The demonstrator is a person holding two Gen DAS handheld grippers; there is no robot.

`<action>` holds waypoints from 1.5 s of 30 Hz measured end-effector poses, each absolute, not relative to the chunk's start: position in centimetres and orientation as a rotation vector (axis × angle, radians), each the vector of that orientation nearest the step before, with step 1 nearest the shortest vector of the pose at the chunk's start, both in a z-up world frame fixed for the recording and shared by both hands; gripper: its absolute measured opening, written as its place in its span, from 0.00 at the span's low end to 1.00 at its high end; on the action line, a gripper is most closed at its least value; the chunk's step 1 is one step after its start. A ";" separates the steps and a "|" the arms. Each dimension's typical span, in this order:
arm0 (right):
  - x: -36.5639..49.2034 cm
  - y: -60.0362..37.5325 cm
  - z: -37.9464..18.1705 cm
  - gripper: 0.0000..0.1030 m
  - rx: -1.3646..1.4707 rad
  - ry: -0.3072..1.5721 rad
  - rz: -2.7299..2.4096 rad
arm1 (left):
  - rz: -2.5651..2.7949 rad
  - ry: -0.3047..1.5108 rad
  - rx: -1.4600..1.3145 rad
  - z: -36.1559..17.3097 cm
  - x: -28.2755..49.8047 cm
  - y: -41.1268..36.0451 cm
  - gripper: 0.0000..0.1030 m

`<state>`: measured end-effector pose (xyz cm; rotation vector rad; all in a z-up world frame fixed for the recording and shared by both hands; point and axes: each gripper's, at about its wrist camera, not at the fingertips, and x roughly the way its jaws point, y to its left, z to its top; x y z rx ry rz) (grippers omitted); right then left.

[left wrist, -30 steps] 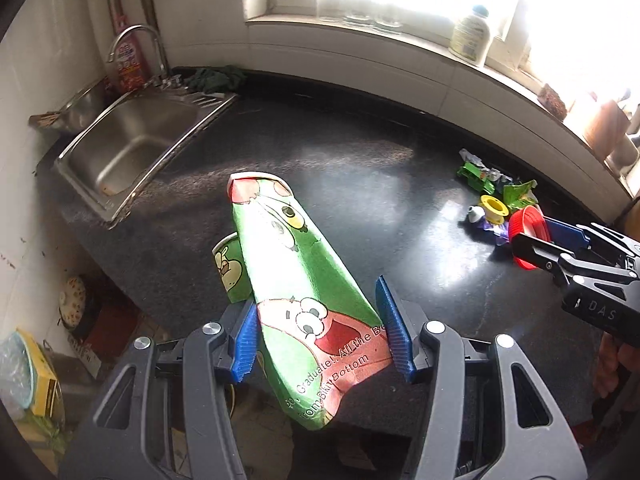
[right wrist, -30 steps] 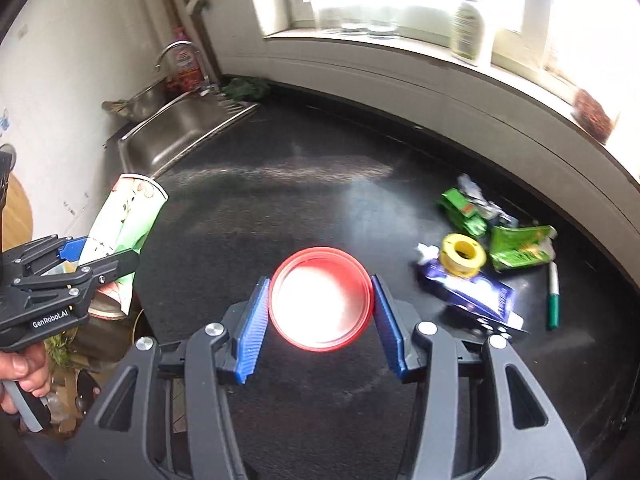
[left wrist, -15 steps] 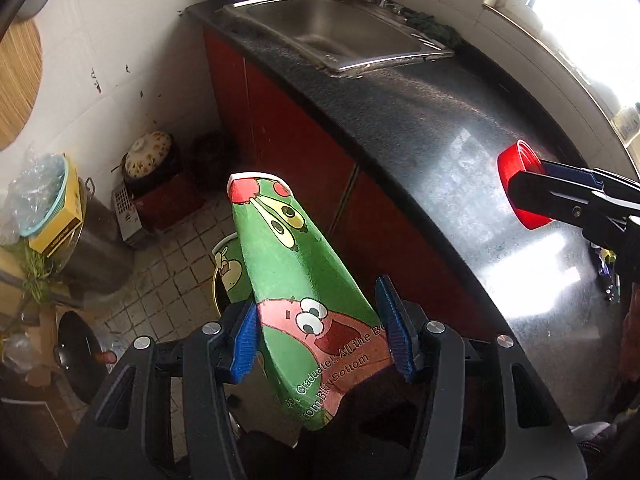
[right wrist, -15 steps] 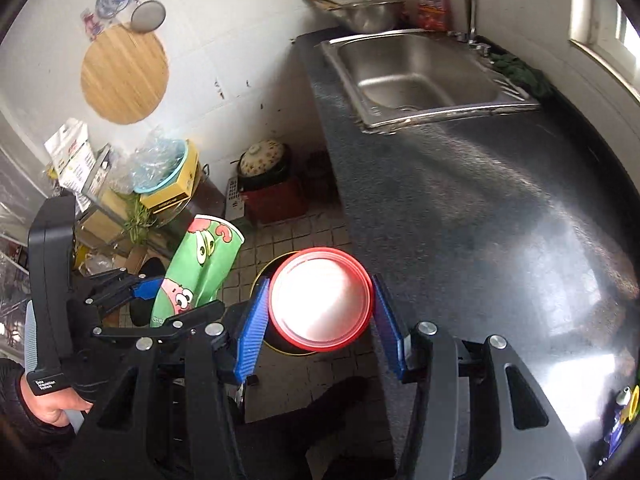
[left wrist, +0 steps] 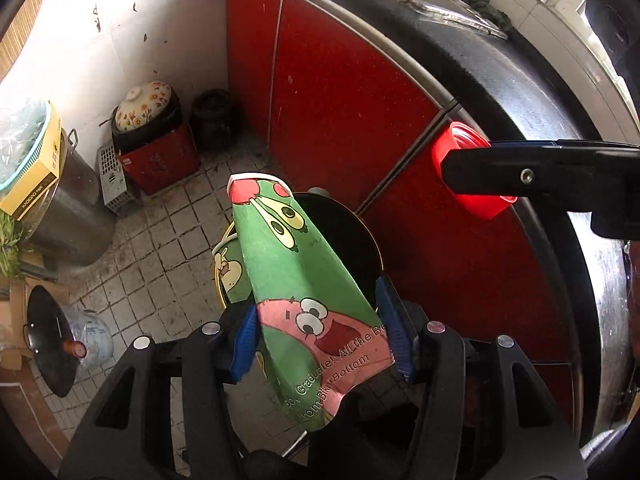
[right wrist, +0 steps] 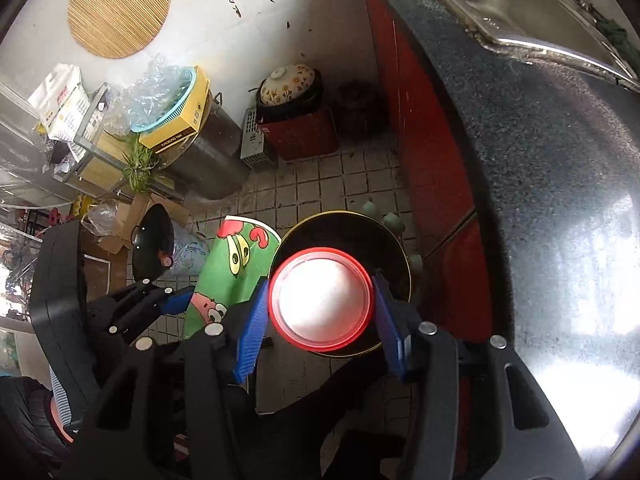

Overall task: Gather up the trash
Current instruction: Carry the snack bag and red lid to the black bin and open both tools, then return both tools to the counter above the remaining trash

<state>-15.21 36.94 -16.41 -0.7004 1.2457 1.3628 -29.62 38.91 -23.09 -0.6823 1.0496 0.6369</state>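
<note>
Clamping a crushed green cartoon-print paper cup (left wrist: 304, 288), the left tongs (left wrist: 320, 340) hang beside the right tongs (right wrist: 320, 316), which pinch a round red plastic lid (right wrist: 322, 298). Below both sits the black gold-rimmed bin (right wrist: 396, 264); the long cup may catch its rim and spill onto the floor.

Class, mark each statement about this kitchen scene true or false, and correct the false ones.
1. The left gripper holds a green cartoon paper cup. True.
2. The right gripper is empty. False: it grips a red cup.
3. A dark round bin stands on the tiled floor below the red cup. True.
4. The cabinet doors are blue. False: they are red.
5. The green cup is undamaged. False: it is squashed flat.
</note>
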 end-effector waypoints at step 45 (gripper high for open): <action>3.0 -17.5 1.2 0.82 -0.058 0.908 0.298 | -0.325 0.888 -0.006 -3.6 -0.4 2.7 0.90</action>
